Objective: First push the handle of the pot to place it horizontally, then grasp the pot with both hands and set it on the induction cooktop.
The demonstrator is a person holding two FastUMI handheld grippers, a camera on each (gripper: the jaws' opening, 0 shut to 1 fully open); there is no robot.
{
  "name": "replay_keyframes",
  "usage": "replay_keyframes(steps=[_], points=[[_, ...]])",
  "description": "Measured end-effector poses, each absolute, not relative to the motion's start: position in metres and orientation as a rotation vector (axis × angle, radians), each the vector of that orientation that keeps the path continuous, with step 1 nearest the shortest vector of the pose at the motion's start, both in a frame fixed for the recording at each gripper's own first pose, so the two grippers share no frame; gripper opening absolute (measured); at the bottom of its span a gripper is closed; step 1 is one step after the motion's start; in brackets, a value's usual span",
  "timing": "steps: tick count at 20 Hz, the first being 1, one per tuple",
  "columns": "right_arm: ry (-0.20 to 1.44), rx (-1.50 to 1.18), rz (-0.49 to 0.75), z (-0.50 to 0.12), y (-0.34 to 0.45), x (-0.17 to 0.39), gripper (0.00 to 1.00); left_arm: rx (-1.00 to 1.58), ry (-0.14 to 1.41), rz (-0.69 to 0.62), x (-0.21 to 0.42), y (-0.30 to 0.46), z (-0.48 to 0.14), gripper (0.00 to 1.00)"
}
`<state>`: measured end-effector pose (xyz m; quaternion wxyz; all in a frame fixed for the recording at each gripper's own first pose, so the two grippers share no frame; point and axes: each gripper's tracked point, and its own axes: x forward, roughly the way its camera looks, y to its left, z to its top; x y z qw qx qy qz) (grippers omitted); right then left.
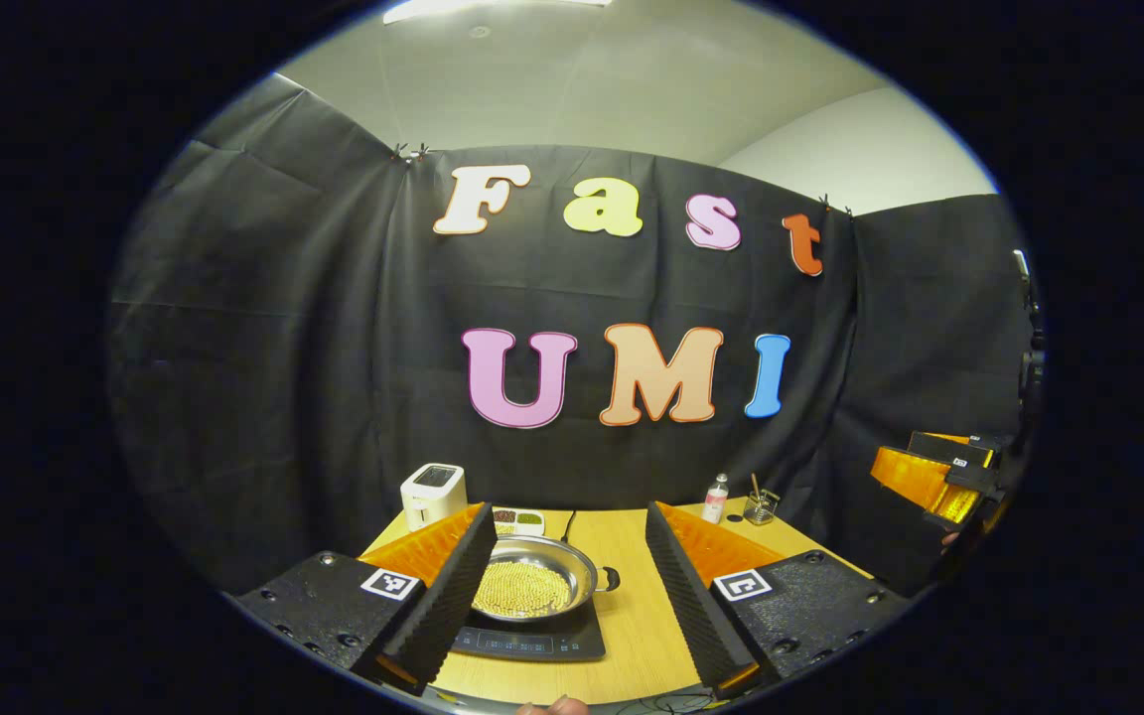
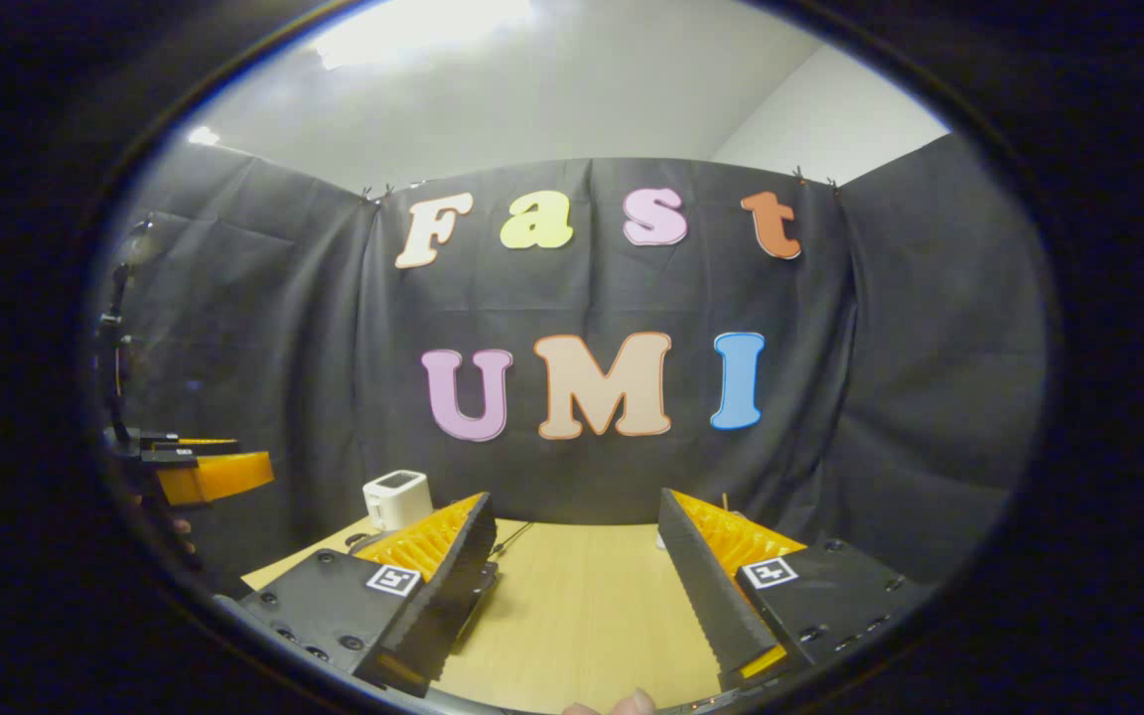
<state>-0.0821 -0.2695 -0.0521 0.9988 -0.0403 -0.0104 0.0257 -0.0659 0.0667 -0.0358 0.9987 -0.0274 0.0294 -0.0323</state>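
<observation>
Tabletop (image 1: 622, 556): one pot (image 1: 535, 581); one cooktop (image 1: 532, 641)

pot (image 1: 535, 586): near-left rim hidden behind the left tool's (image 1: 566, 606) finger
small bottle (image 1: 716, 500) — label too small to tell
cooktop (image 2: 481, 586): mostly hidden behind the right tool's (image 2: 582, 606) finger

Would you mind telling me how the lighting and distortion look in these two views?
Left gripper view: ceiling light glares at top; fisheye bends the table edges; pot sharp, evenly lit. Right gripper view: brighter ceiling glare, hazier and softer overall, the other gripper dim at the left rim.
</observation>
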Motion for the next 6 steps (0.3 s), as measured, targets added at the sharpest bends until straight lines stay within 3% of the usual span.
replay_keyframes(steps=[1, 2, 4, 5, 6], points=[[-0.019, -0.073, 0.056, -0.049, -0.268, -0.082, 1.0, -0.046, 0.069, -0.052, -0.066, 0.07, -0.035, 0.92], [-0.015, -0.072, 0.056, -0.05, -0.271, -0.084, 0.94, -0.039, 0.072, -0.043, -0.068, 0.071, -0.035, 0.87], [-0.04, -0.072, 0.059, -0.037, -0.275, -0.086, 0.94, -0.025, 0.056, -0.052, -0.068, 0.063, -0.025, 0.92], [-0.045, -0.074, 0.057, -0.035, -0.278, -0.087, 1.0, -0.017, 0.058, -0.054, -0.068, 0.059, -0.024, 0.88], [-0.042, -0.076, 0.055, -0.037, -0.282, -0.09, 1.0, -0.017, 0.055, -0.057, -0.07, 0.055, -0.024, 0.88]])
